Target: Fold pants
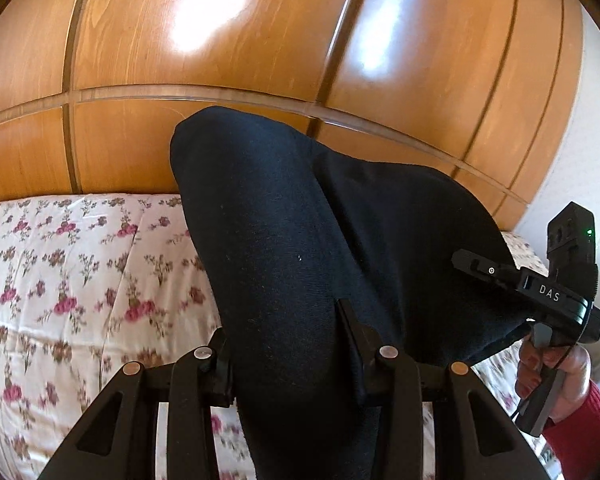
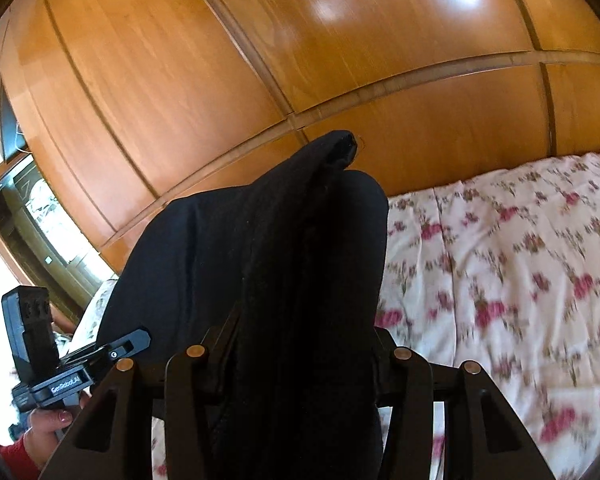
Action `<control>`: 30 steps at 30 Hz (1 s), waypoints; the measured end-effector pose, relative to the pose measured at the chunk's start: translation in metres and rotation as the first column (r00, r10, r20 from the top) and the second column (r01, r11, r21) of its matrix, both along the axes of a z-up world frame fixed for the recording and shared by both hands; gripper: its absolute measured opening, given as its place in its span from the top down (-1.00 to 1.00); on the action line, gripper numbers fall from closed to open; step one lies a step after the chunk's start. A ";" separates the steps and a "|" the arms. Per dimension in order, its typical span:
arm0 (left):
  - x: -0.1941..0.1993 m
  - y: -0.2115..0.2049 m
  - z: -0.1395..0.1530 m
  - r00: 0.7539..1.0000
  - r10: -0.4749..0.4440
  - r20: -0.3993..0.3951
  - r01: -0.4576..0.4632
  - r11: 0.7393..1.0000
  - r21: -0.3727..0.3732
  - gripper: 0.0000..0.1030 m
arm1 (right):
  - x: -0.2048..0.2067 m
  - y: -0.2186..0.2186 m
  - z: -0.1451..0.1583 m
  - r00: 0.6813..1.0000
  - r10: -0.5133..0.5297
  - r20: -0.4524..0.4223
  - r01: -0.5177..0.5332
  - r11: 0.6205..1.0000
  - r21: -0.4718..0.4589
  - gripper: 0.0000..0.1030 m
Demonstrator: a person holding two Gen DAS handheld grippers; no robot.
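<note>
Left wrist view, left tongs [image 1: 288, 344] clamped on black pants [image 1: 300, 220], right tongs [image 2: 300, 340] likewise, fingertips buried in cloth.

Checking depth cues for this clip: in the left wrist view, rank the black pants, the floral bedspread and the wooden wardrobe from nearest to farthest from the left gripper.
1. Black pants: clamped between the left gripper's fingers, bulging up ahead.
2. Floral bedspread: below and left, past the fingers.
3. Wooden wardrobe: behind the bed, filling the background.
</note>
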State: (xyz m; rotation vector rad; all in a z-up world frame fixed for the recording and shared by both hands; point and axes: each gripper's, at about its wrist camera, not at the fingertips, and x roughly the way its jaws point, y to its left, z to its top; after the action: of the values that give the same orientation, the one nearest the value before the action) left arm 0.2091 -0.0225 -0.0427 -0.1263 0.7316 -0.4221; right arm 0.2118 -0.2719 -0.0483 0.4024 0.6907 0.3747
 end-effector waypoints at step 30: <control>0.034 -0.001 -0.054 0.981 0.166 0.096 -0.175 0.981 0.086 -0.43 | 0.054 -0.008 -0.046 0.990 -0.143 0.005 0.141 0.968 -0.208 -0.60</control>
State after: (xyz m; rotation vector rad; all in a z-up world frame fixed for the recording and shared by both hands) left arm 0.2431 -0.0234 -0.0962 -0.0800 0.6464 -0.2274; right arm 0.2662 -0.2800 -0.0939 0.2529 0.6994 0.1619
